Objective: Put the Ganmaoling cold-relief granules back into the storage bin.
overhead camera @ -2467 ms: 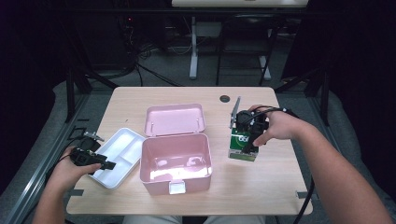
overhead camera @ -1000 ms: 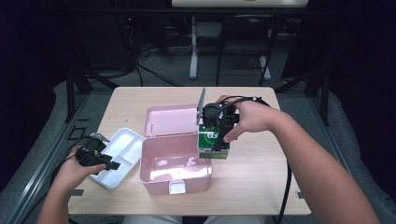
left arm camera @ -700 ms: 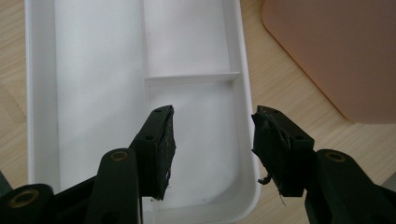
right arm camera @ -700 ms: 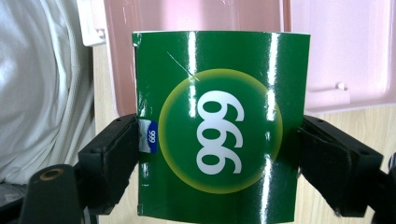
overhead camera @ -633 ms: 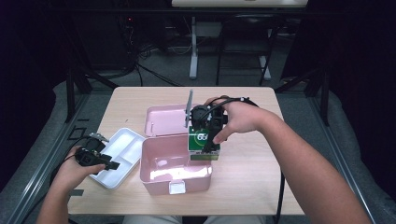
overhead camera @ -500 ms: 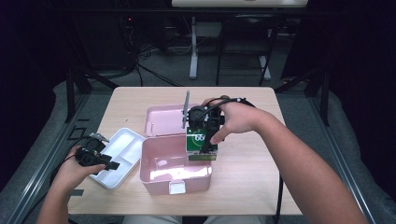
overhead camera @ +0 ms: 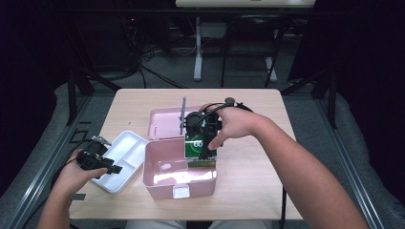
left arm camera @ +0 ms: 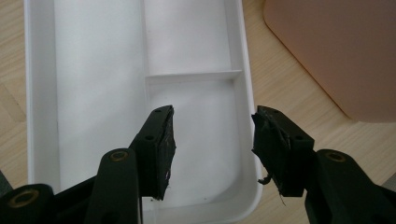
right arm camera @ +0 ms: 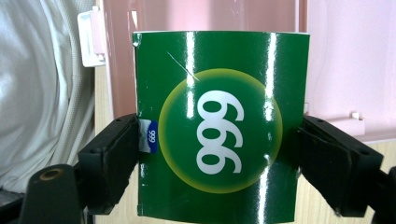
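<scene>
A wooden table (overhead camera: pixel 258 191) stands before dark desk legs (overhead camera: pixel 197 47) and cables (overhead camera: pixel 148 71).

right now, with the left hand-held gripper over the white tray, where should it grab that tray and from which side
Grip the near short rim of the white tray, coming from the person's side with one jaw inside and one outside. The tray lies flat on the table, so its thin upright wall is the only part the jaws can close on. The left hand-held gripper is open, and its jaws would need to shift to straddle that wall.
</scene>
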Motion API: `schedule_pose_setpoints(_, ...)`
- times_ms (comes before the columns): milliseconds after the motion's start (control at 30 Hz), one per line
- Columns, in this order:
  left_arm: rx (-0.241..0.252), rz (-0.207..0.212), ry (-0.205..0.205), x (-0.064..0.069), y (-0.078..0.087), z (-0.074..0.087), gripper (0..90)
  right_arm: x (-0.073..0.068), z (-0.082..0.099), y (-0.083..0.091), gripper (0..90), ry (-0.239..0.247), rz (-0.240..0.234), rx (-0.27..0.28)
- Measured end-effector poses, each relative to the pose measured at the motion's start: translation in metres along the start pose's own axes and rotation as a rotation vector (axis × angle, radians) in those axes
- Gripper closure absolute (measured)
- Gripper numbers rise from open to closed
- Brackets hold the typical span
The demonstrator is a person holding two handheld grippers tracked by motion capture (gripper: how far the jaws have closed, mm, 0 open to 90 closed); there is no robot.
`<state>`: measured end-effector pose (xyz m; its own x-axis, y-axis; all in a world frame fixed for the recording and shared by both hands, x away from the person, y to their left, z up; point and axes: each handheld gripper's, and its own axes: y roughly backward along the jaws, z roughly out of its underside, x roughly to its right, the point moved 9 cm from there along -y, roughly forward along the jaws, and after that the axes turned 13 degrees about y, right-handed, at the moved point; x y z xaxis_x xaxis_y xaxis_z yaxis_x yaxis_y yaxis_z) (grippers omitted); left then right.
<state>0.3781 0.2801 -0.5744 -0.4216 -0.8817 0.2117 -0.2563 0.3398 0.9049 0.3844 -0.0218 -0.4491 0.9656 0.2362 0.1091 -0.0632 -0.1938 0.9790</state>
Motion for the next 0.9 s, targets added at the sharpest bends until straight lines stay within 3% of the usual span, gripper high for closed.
schedule_pose_setpoints(433,0.004,-0.005,-0.005,-0.001,0.001,0.000,47.7,0.000,-0.002,-0.014,16.5,0.023,-0.009,-0.024)
schedule_pose_setpoints(900,0.001,-0.005,-0.007,-0.001,-0.001,0.000,47.7,-0.002,0.003,-0.044,16.5,-0.005,-0.032,-0.012)
